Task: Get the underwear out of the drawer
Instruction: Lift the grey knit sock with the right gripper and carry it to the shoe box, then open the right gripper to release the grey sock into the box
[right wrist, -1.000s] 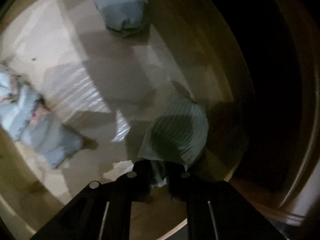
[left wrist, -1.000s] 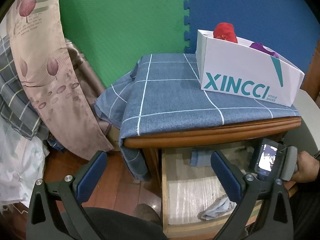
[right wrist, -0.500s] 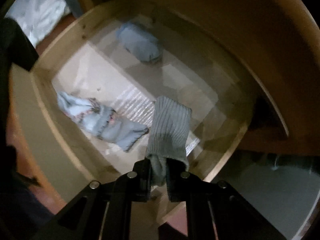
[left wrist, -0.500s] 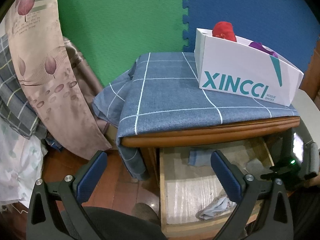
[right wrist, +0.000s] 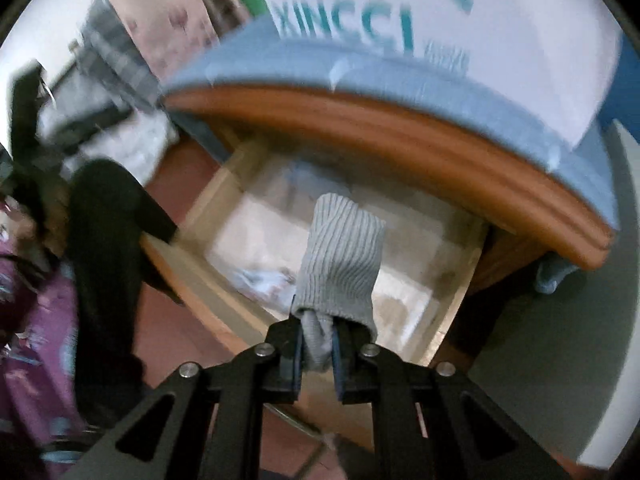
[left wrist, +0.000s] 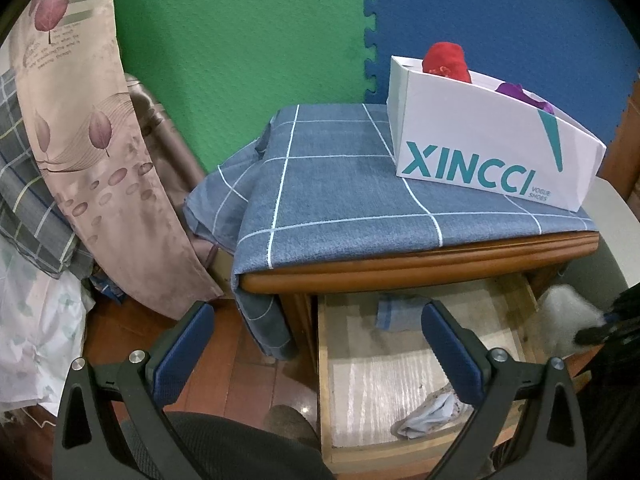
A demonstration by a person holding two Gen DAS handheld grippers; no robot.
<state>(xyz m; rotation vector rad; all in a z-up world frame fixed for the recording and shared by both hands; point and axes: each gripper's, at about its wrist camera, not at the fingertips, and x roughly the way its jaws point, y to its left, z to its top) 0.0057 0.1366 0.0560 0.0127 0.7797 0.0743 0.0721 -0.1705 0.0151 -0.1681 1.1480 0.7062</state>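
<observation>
Wooden nightstand (left wrist: 420, 276), top draped in blue checked cloth (left wrist: 340, 188). White XINCCI shoe box (left wrist: 488, 148) stands on the cloth, right rear. Drawer (left wrist: 326, 360) below pulled open, pale liner on its floor; a blue folded garment (left wrist: 396, 312) at back, a light crumpled garment (left wrist: 428, 420) near the front.

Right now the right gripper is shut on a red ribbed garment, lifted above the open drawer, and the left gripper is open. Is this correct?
Not quite: the ribbed garment is grey, not red, as the right wrist view shows. The rest holds: the right gripper is shut on it above the open drawer, and the left gripper is open.
</observation>
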